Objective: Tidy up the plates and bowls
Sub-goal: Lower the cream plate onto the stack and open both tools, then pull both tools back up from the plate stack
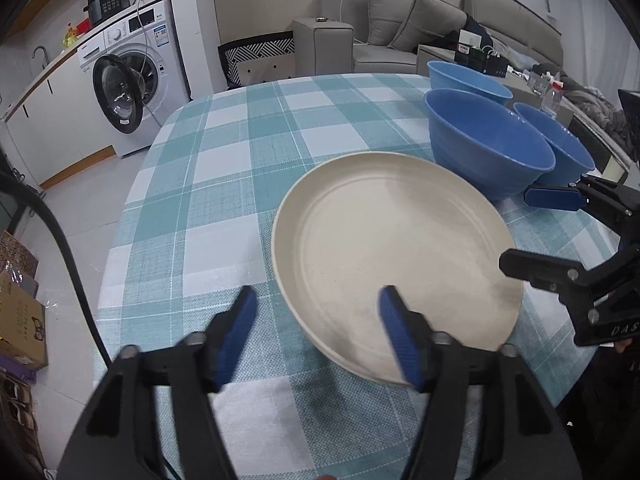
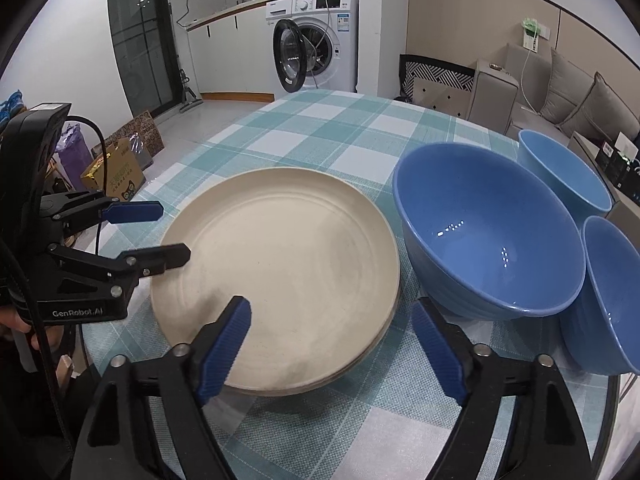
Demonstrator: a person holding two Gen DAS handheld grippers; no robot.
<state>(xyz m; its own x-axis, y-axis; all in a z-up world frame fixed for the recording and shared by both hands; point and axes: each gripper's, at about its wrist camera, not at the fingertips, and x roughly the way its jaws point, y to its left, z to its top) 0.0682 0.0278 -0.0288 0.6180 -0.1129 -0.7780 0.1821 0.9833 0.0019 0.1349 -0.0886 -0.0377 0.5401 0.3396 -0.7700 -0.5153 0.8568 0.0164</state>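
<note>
left tongs [image 1: 318,334]: spread wide and holding nothing; our right pad hangs over the near rim of the plates, our left pad over bare cloth beside them.
right tongs [image 2: 332,348]: also wide apart and empty, straddling the near right edge of the plates, with one pad over the cream surface and the other over the cloth in front of the big bowl.
plates [image 2: 276,276]: a cream stack in the middle of the desk [image 2: 320,128]; layered edges show at the near rim, so we read more than one.
bowls [image 2: 490,232]: three blue ones to the right of the plates, standing close together and not nested; the nearest sits just beside the plate rim.
step in hand: we judge the plates gathered, the bowls still to stack.
next move: probably the right tongs swing over to a bowl rim and close on the thin wall, then lift it clear.
hard to make out: how many plates are in the stack; the nearest right bowl is cut off at the frame edge; whether the bowls touch, we cannot tell.
</note>
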